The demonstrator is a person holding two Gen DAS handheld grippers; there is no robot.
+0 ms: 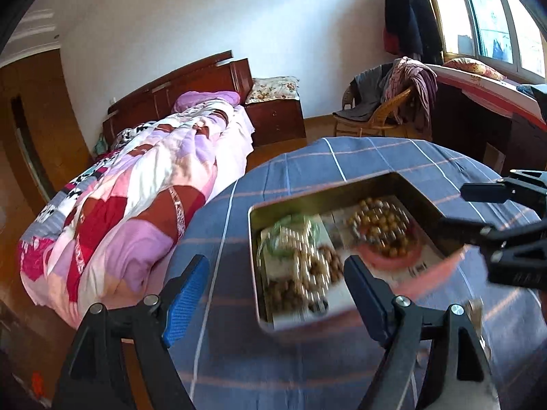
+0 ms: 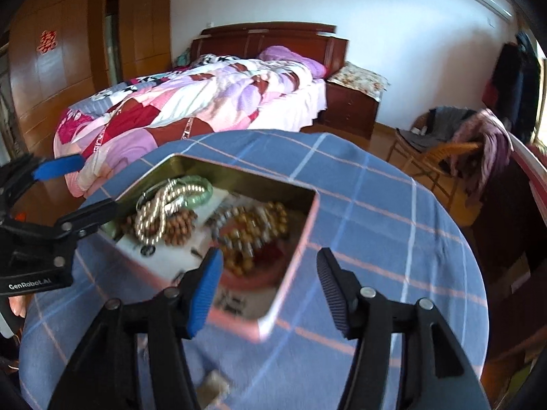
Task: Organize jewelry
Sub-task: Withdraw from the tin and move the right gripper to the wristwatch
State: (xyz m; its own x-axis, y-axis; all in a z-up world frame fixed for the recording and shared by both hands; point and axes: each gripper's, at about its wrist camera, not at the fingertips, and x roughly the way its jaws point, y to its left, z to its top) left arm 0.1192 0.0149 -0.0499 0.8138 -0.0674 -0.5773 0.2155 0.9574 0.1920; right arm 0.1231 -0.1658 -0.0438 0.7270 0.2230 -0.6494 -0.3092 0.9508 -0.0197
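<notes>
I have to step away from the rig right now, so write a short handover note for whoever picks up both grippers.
Left gripper: open, nothing between its fingers, at the tin's left side.
Right gripper: open, holding nothing, its fingers astride the tin's near right corner.
Things: open metal tin on the round table with the blue checked cloth. In it lie a green bangle, a silvery bead chain, brown bead strings and amber bead strings, piled together.
Done: the jewelry is gathered in the tin.
Left: no lid in view; the pieces are heaped, so sorting may remain.
</notes>
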